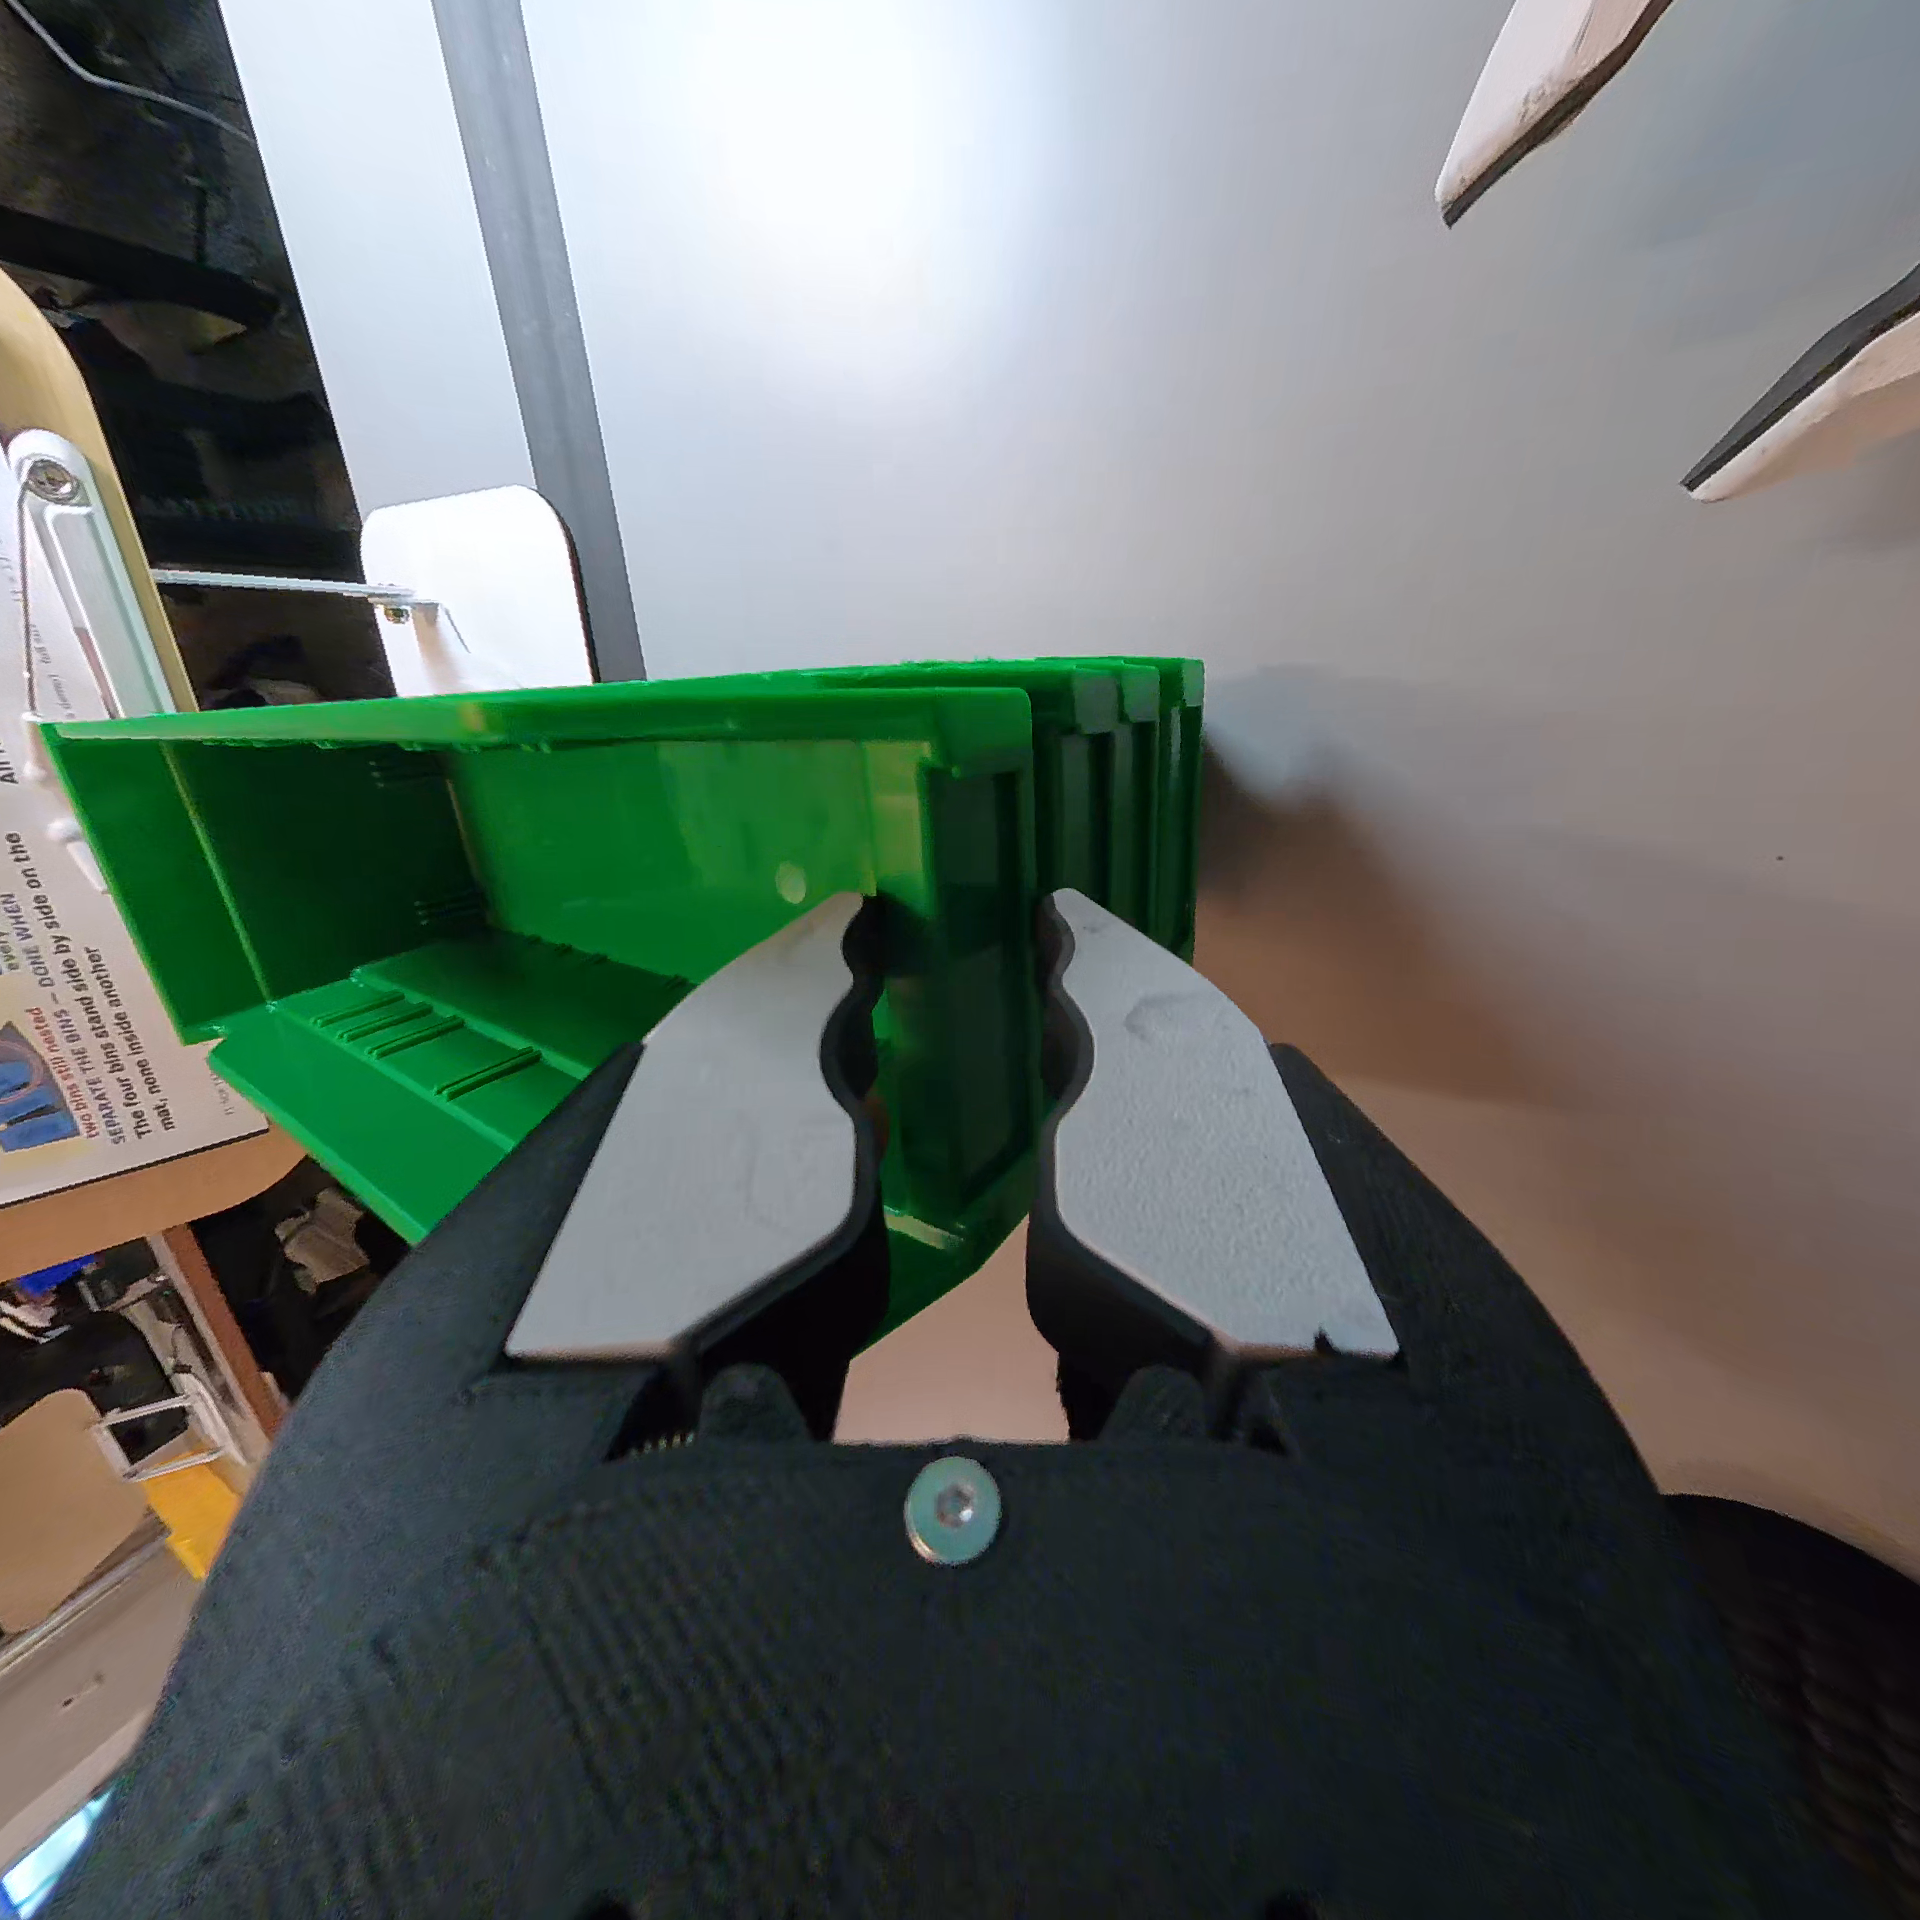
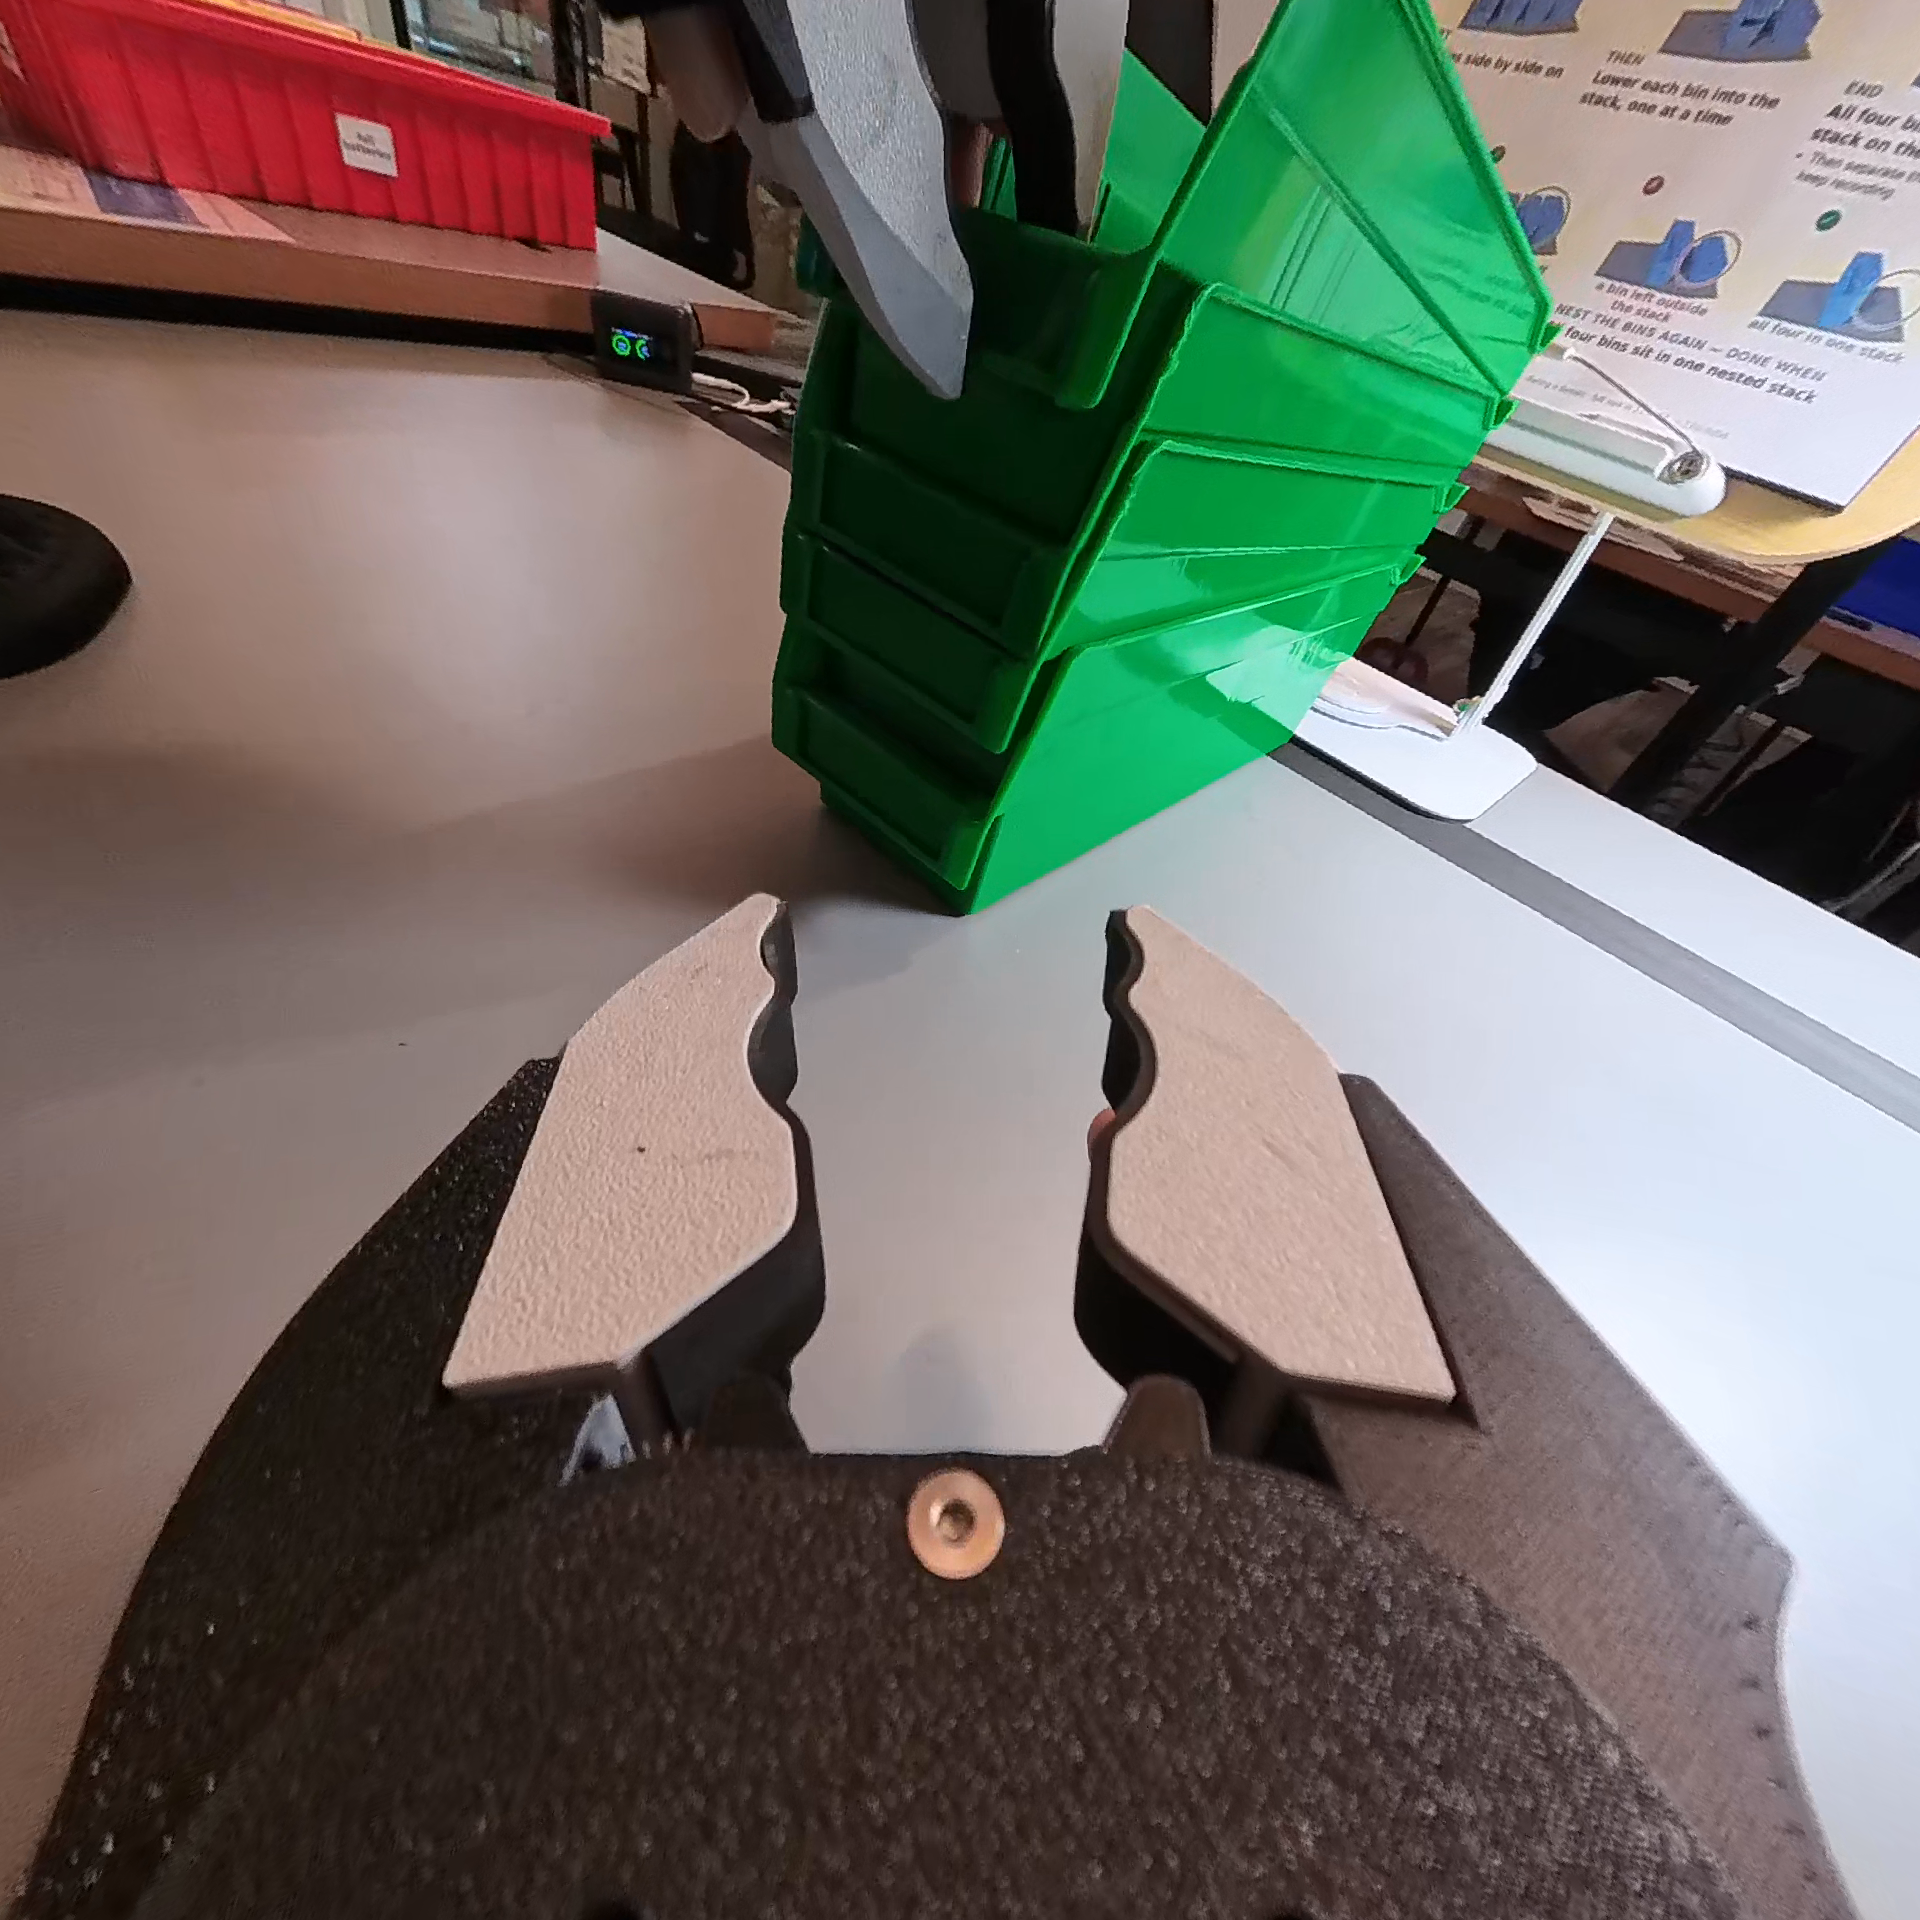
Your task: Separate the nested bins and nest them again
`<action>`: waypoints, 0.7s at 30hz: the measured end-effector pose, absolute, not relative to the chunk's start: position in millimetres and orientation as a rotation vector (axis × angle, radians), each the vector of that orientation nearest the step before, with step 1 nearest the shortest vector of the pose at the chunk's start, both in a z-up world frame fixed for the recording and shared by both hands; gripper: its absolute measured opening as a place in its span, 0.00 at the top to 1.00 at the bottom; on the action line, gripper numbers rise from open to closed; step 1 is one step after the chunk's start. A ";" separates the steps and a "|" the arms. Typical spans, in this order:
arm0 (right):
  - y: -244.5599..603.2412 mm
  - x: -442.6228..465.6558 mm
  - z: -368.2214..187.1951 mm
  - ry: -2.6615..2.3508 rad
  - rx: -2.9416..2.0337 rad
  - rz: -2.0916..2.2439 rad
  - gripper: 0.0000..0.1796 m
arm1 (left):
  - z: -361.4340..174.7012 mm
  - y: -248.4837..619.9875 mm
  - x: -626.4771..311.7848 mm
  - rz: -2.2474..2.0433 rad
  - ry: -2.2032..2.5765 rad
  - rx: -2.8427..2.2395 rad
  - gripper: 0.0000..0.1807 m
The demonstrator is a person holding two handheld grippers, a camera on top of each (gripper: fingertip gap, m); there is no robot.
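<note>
On the far left of the right wrist view a long red plastic tray (image 2: pixel 301 135) sits on a brown wooden shelf (image 2: pixel 260 255); a little black gadget with a glowing green screen (image 2: pixel 641 343) lies near the back of the smooth grey table (image 2: pixel 312 727).

In the middle stands the stack of shiny green plastic bins (image 2: pixel 1101 582), one inside another, resting on the table; four front lips show, one above the other.

The left gripper (image 2: pixel 977 343), with grey metal fingers and black padding, comes down from above onto the top green bin (image 2: pixel 1340 208); one finger is inside the bin and one is outside its front wall. In the left wrist view the left gripper (image 1: pixel 961 914) has that front wall pinched between its two fingers, so it is clenched on the top green bin (image 1: pixel 644 831).

The right gripper (image 2: pixel 945 925) is low over the table, just in front of the stack and not touching it; its fingers are spread wide with only bare table between them.

On the right a white desk lamp (image 2: pixel 1455 758) stands beside the stack, and behind it a printed picture sheet (image 2: pixel 1745 208) leans on a board.
</note>
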State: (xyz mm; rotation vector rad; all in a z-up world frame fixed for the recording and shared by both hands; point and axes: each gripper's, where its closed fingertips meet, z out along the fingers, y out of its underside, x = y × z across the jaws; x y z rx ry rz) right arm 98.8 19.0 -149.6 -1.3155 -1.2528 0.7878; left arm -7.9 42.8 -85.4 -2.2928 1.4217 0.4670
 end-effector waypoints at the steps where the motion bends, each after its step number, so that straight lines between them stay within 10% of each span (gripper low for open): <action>1: 18.8 98.7 -150.2 -1.256 -1.316 0.787 0.68 | -84.0 42.8 -8.6 0.480 1.428 -2.282 0.84; 21: 15.7 99.0 -152.6 -1.280 -1.317 0.797 0.70 | 51.3 50.7 -40.9 0.739 1.186 -1.971 0.86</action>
